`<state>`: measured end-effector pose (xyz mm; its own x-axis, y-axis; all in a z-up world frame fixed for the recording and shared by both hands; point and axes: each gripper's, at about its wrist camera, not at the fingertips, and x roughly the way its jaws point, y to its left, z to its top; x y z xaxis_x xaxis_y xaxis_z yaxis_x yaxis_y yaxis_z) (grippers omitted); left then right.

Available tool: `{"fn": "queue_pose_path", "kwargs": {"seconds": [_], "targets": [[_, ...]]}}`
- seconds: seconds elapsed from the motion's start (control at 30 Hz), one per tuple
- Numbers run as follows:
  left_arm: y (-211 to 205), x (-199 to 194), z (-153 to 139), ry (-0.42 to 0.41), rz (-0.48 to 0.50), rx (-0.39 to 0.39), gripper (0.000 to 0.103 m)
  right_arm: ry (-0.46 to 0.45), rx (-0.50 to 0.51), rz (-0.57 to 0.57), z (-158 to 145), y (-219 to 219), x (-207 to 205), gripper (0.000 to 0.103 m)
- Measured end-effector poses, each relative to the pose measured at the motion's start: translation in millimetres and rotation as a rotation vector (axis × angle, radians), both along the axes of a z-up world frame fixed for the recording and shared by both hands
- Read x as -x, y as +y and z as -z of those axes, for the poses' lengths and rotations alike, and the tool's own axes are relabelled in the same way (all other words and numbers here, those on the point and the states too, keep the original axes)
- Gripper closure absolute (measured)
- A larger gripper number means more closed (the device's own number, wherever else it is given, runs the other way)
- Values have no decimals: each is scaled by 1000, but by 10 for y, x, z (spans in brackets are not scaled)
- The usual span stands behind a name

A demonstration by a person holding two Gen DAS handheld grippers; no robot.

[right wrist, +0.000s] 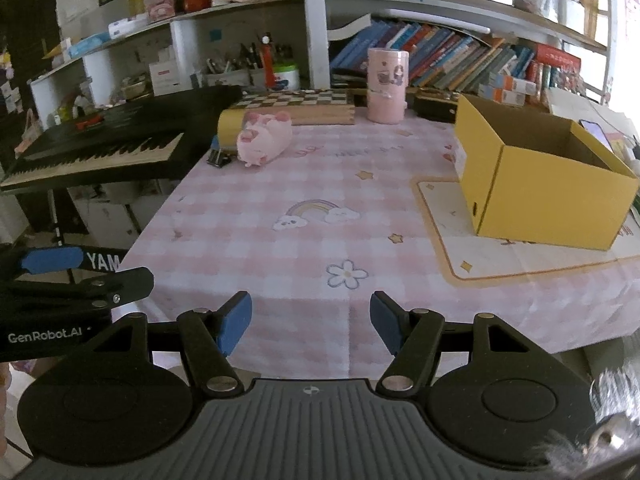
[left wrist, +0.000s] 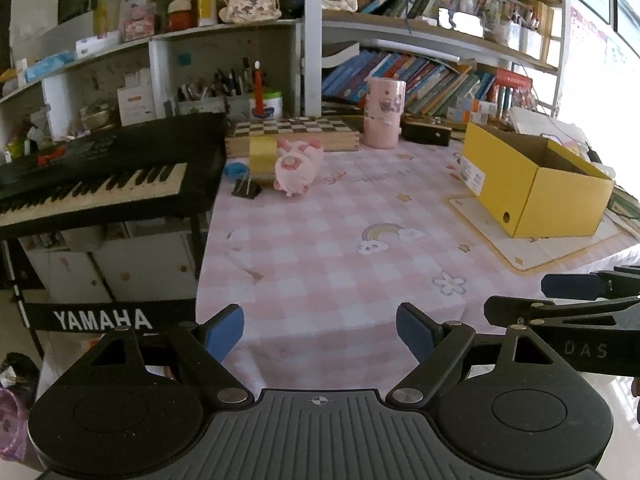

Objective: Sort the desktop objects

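Both grippers hover over the near tabletop (right wrist: 304,184) edge, left gripper (left wrist: 320,334) and right gripper (right wrist: 311,322) each with fingers apart and empty. The plush pig (left wrist: 298,166) and binder clip (left wrist: 246,189) sit near the far-left edge beside the keyboard (left wrist: 100,184). The yellow box (right wrist: 536,176) stands at the right, with bare cloth between.

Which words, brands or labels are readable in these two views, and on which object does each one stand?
"YAMAHA": white letters on the black keyboard stand; the right wrist view shows only "YAM".
"GenRobot.AI": on the left tool's side.
"DAS": on the right tool's side; any letters before it are hidden.
Too small or blurred to read: the yellow box's label, book spines, the tablecloth's faint print.
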<state>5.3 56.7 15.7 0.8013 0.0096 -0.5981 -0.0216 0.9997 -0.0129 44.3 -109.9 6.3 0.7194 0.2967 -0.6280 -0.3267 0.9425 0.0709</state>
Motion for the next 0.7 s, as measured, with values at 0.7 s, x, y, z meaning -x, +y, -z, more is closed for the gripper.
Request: {"fn": "queue_pose_path", "kwargs": {"seconds": [0.7], "targets": [[117,-503,40,11,-60,-6,17,1,-9,-65,43,128,-523,36]]}}
